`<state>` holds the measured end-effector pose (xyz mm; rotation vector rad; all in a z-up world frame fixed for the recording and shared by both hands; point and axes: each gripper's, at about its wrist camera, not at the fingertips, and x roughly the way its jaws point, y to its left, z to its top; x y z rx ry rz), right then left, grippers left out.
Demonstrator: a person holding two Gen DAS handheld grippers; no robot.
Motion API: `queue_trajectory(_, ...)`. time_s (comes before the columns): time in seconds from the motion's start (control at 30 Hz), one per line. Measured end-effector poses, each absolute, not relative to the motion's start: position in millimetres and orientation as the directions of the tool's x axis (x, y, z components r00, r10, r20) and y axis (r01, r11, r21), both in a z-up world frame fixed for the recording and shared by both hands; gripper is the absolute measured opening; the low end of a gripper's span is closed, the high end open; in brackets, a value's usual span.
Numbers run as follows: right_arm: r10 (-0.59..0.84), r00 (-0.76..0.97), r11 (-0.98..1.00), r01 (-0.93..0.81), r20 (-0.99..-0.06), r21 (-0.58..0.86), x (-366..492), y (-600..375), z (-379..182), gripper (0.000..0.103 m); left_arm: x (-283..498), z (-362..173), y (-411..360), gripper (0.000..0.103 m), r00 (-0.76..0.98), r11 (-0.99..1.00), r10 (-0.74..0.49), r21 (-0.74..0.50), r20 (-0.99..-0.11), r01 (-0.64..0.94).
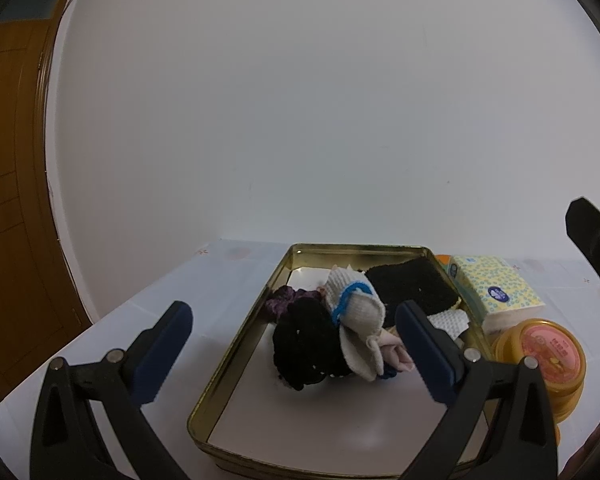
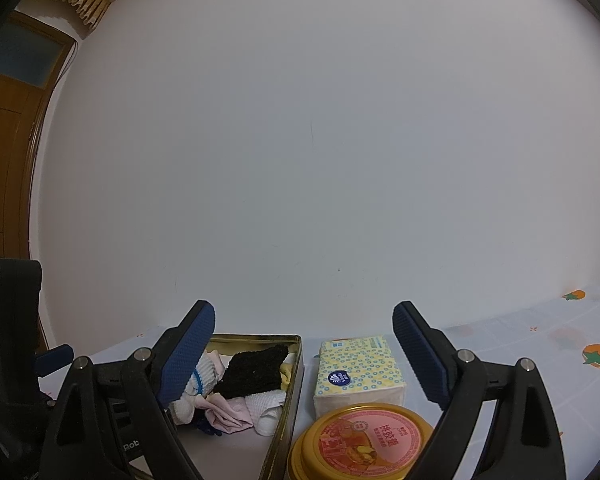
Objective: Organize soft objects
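Soft objects [image 1: 340, 320] heaped, tin [image 1: 236, 344] (near edge cropped)

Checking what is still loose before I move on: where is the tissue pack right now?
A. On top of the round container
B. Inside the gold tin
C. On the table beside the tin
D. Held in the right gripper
C: the tissue pack sits on the table outside the gold tin's wall, behind the round container.

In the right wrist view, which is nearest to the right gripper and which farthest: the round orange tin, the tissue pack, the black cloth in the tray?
From the right gripper:
1. Round orange tin, nearest, low in the middle.
2. Tissue pack, just behind the tin.
3. Black cloth, farthest, left, inside the gold tray.
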<state>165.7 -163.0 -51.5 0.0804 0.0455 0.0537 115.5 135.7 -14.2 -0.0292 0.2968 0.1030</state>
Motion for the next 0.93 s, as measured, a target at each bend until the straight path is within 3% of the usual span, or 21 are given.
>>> queue_trajectory(0.93, 0.044, 0.998, 0.996, -0.04, -0.05, 0.082, 168.1, -161.6, -53.1, 0.093, 115.9, -14.8, 131.5, 0.103, 0.945, 0.995, 0.091, -0.018, -0.314, -0.102)
